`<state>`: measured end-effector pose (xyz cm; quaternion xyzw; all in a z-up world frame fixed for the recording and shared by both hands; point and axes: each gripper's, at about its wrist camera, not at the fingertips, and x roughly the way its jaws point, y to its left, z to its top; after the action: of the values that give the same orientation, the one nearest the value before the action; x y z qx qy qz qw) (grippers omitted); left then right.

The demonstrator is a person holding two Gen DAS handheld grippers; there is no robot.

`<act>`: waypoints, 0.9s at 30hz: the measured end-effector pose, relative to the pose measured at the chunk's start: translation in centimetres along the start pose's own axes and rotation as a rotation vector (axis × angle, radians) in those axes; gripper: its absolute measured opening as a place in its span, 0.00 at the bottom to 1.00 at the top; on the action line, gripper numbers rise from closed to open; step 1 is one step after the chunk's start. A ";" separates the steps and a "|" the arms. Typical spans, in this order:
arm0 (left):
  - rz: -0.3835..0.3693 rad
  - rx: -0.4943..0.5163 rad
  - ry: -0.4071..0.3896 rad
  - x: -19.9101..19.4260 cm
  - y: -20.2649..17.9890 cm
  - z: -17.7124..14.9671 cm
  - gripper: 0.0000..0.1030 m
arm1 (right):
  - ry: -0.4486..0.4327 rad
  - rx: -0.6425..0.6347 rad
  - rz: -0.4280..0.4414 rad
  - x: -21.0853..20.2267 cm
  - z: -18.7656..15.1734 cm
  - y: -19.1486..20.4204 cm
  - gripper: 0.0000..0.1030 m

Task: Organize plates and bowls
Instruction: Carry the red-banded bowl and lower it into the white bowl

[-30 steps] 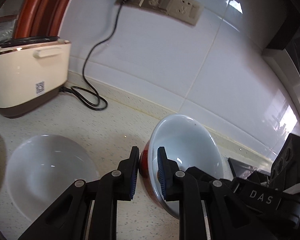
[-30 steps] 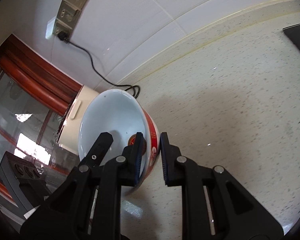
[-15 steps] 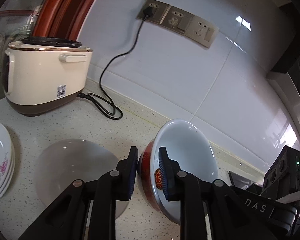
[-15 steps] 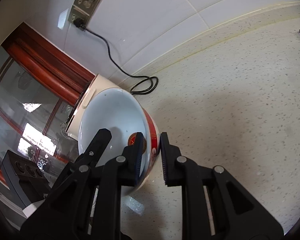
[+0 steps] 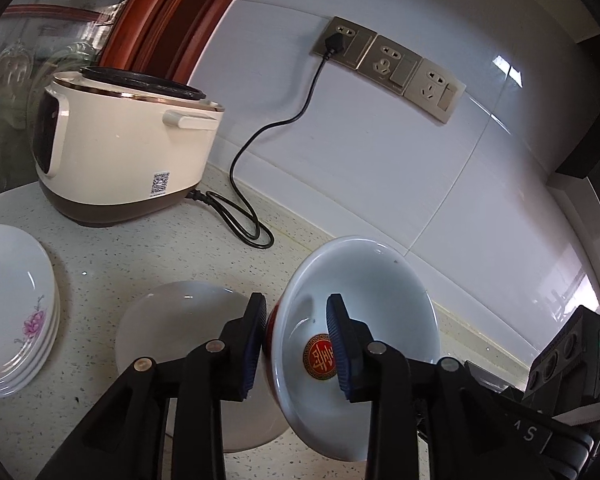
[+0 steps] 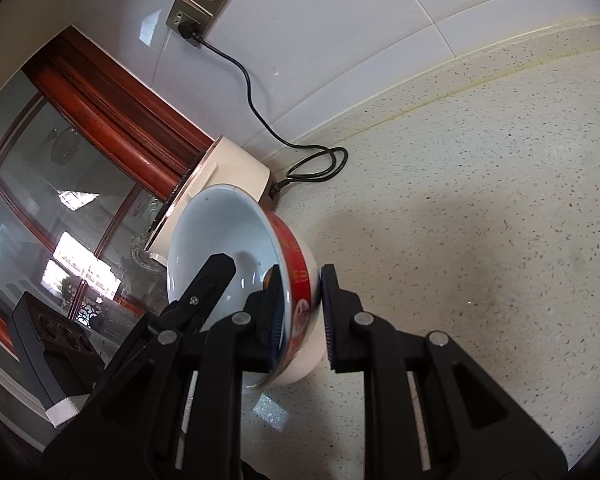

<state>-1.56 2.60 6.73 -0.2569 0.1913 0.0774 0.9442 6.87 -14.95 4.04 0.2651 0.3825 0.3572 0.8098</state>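
L to R: stack of white floral plates (image 5: 14,304), plain white bowl (image 5: 188,344) on speckled counter (image 5: 112,264). Red-and-white bowl (image 5: 356,320) tilted above it. L gripper (image 5: 296,342) jaws opening, rim between. R gripper (image 6: 300,312) clamped on opposite rim.

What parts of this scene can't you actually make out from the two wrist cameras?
- Left wrist view: the white bowl is part hidden behind the left gripper, whose jaws are opening around the red bowl.
- The plate stack is cut by the left edge.
- Right wrist view: the rice cooker is mostly hidden by the red bowl, clamped by the right gripper.
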 end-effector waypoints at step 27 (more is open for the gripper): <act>0.049 -0.108 -0.053 -1.1 3.6 -0.3 0.31 | 0.057 -0.062 0.030 1.6 -1.8 2.1 0.23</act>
<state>-3.55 5.50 5.25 -0.3006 0.1681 0.1172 0.9315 5.38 -12.10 3.84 0.2353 0.3902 0.3882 0.8010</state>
